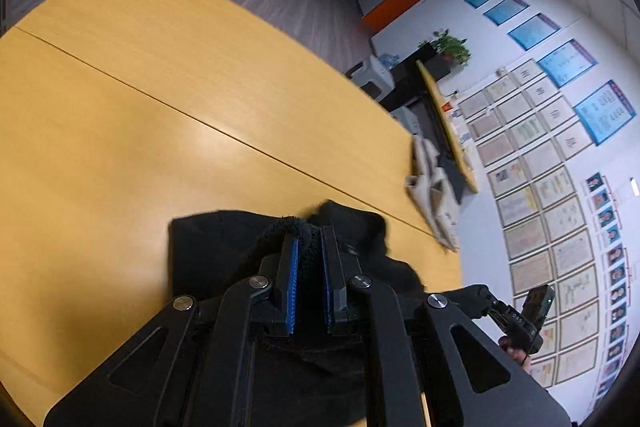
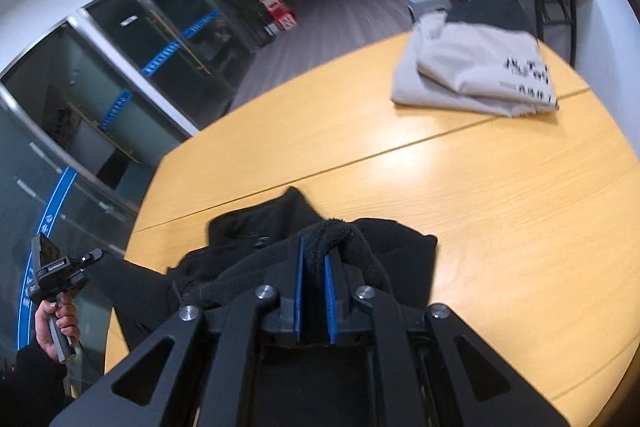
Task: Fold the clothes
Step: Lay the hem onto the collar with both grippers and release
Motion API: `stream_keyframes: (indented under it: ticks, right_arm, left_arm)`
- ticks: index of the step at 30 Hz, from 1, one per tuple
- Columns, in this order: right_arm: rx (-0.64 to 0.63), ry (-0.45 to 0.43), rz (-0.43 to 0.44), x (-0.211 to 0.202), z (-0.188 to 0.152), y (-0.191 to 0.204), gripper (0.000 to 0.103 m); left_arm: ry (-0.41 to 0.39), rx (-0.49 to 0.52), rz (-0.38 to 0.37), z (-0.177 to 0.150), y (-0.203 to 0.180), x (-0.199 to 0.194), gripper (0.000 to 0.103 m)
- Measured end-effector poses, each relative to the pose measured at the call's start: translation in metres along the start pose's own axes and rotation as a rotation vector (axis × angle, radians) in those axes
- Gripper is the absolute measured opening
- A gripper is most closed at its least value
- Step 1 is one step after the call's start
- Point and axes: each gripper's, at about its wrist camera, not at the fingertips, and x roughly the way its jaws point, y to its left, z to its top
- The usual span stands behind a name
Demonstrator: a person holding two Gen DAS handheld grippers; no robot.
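Light wood table, seam running across the top, carries a black fleece garment bunched at the near edge and a folded grey printed garment by the far edge, well apart.

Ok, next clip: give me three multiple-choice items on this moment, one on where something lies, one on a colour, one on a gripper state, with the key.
1. Where does the folded grey garment lie?
A. At the far side of the wooden table
B. On the floor
C. Between the right gripper's pads

2. What colour is the fleece garment being handled?
A. Red
B. Black
C. White

3. What is the left gripper doing?
A. Open above bare table
B. Shut on the fleece garment
C. Holding the grey garment

Key:
1 A, it rests on the tabletop far from both grippers.
2 B, the fabric is black in both views.
3 B, a black fold sits clamped between its blue pads; the right gripper pinches it likewise.
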Motion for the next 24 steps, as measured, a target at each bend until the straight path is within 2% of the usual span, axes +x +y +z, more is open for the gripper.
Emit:
stream_keyframes:
  ticks: [3, 7, 9, 11, 12, 13, 14, 15, 16, 18, 19, 20, 22, 24]
  right_arm:
    - [0.03, 0.029, 0.0, 0.032, 0.004, -0.027, 0.009]
    - [-0.033, 0.075, -0.003, 0.066, 0.008, -0.045, 0.009]
    - [-0.065, 0.102, -0.002, 0.078, 0.011, -0.05, 0.009]
    - [-0.125, 0.122, 0.009, 0.077, 0.012, -0.047, 0.011]
    - [-0.159, 0.131, 0.016, 0.075, 0.013, -0.044, 0.012]
    - [-0.194, 0.14, 0.024, 0.072, 0.015, -0.041, 0.013]
    - [-0.231, 0.142, 0.038, 0.068, 0.015, -0.037, 0.016]
    - [-0.265, 0.145, 0.051, 0.064, 0.016, -0.034, 0.017]
    - [-0.282, 0.15, 0.06, 0.061, 0.017, -0.032, 0.02]
    - [-0.291, 0.159, 0.075, 0.056, 0.019, -0.031, 0.035]
    - [-0.284, 0.131, 0.057, 0.051, 0.021, -0.033, 0.062]
    - [-0.274, 0.1, 0.044, 0.046, 0.023, -0.035, 0.08]
    - [-0.231, 0.022, 0.07, 0.03, 0.03, -0.043, 0.081]
    - [-0.223, 0.001, 0.075, 0.023, 0.036, -0.049, 0.083]
  left_arm:
    - [0.023, 0.021, 0.031, 0.007, 0.017, 0.023, 0.009]
    - [0.052, 0.05, 0.071, 0.017, 0.039, 0.054, 0.011]
    - [0.06, 0.105, 0.075, 0.018, 0.035, 0.059, 0.012]
    - [0.059, 0.166, 0.075, 0.019, 0.029, 0.054, 0.018]
    - [0.054, 0.197, 0.072, 0.02, 0.026, 0.048, 0.027]
    - [0.03, 0.234, 0.083, 0.02, 0.023, 0.036, 0.047]
    - [-0.008, 0.271, 0.104, 0.02, 0.02, 0.023, 0.059]
    - [-0.046, 0.306, 0.123, 0.021, 0.017, 0.009, 0.081]
    - [-0.073, 0.324, 0.122, 0.022, 0.017, -0.005, 0.085]
    - [-0.096, 0.352, 0.104, 0.026, 0.021, -0.024, 0.086]
    - [-0.097, 0.362, 0.113, 0.028, 0.024, -0.029, 0.086]
    - [-0.096, 0.367, 0.124, 0.029, 0.028, -0.031, 0.086]
    - [-0.076, 0.358, 0.126, 0.03, 0.037, -0.027, 0.086]
    - [-0.036, 0.355, 0.118, 0.029, 0.044, -0.015, 0.086]
